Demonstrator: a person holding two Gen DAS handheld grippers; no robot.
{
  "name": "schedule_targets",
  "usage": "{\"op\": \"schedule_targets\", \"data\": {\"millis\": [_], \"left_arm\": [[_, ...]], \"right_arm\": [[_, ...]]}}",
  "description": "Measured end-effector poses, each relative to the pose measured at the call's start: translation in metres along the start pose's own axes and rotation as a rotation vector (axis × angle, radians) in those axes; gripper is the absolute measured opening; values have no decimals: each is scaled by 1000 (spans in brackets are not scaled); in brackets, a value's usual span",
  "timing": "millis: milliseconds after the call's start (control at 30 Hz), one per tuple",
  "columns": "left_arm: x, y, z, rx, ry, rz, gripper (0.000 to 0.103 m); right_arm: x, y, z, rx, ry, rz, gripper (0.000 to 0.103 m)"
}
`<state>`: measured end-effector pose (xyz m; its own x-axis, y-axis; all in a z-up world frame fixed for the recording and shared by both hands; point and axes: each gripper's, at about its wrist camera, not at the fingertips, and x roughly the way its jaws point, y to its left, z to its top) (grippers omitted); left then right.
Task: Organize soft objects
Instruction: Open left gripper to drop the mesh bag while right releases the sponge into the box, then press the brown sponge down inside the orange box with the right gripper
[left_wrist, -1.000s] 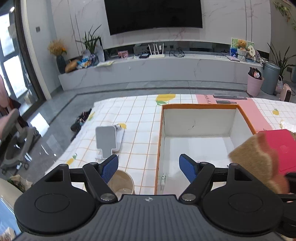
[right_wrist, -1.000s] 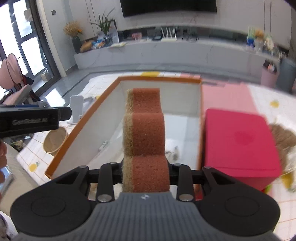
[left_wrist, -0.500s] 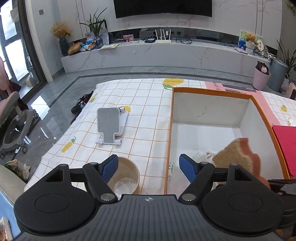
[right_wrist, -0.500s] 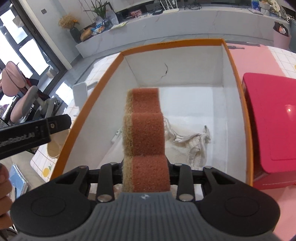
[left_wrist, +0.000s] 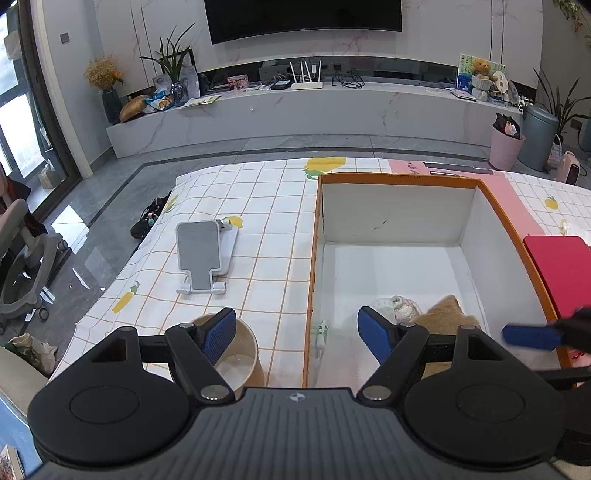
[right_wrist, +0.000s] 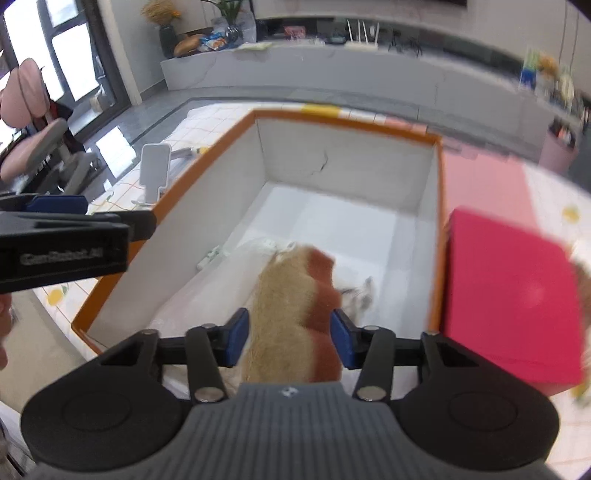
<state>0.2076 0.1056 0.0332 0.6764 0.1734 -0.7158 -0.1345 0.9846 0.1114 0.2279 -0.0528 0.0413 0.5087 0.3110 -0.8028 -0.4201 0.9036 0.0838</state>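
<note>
A tan and rust-brown sponge (right_wrist: 295, 306) lies tilted inside the orange-rimmed white box (right_wrist: 347, 127), between the spread blue pads of my right gripper (right_wrist: 290, 334), which is open. The sponge also shows in the left wrist view (left_wrist: 445, 314), beside a crumpled white cloth (left_wrist: 397, 306) on the box floor. My left gripper (left_wrist: 297, 330) is open and empty, hovering over the box's (left_wrist: 312, 258) near left wall. One right fingertip (left_wrist: 532, 338) shows at the right of that view.
A tan bowl (left_wrist: 236, 358) sits under my left finger. A grey phone stand (left_wrist: 203, 254) lies on the checked tablecloth to the left. A red box (right_wrist: 513, 295) stands right of the white box. The table edge drops to the floor at left.
My right gripper has opened and let go of the sponge, which has tipped over into the box. The right view has pulled back a little. The left gripper stays open.
</note>
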Motion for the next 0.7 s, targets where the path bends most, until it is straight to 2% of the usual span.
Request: {"op": "schedule_targets", "data": {"millis": [100,133,200,300,333,400,433,467,533,600,700], "left_arm": [[-1,2,1,-13,0,1,88],[-1,3,1,-18,1,1,88],[-1,4,2,-22,3,0,88],[-1,4,2,-22,6,0,88],[-1,3,2,-22,7,0,88],[0,4,2,-31,16,-10,88],[0,5,2,-41,24,-24,88],[1,6,2,-50,33,-44,88],[1,6,2,-59,39,-71,88],[0,5,2,-55,35,-69,88],[-1,2,1,-43,29,-60,88]], "right_arm": [[-13,5,3,-82,-27,-35,31],[-14,7,5,-100,-22,-26,31],[-8,12,7,-125,9,-13,30],[13,21,8,-162,65,-36,23],[21,20,9,-141,88,-22,21],[39,9,12,-9,157,56,13],[45,6,12,43,181,71,13],[50,4,13,63,189,63,12],[56,5,16,20,181,-9,11],[57,0,17,44,166,-45,10],[56,-27,18,289,174,54,10]]}}
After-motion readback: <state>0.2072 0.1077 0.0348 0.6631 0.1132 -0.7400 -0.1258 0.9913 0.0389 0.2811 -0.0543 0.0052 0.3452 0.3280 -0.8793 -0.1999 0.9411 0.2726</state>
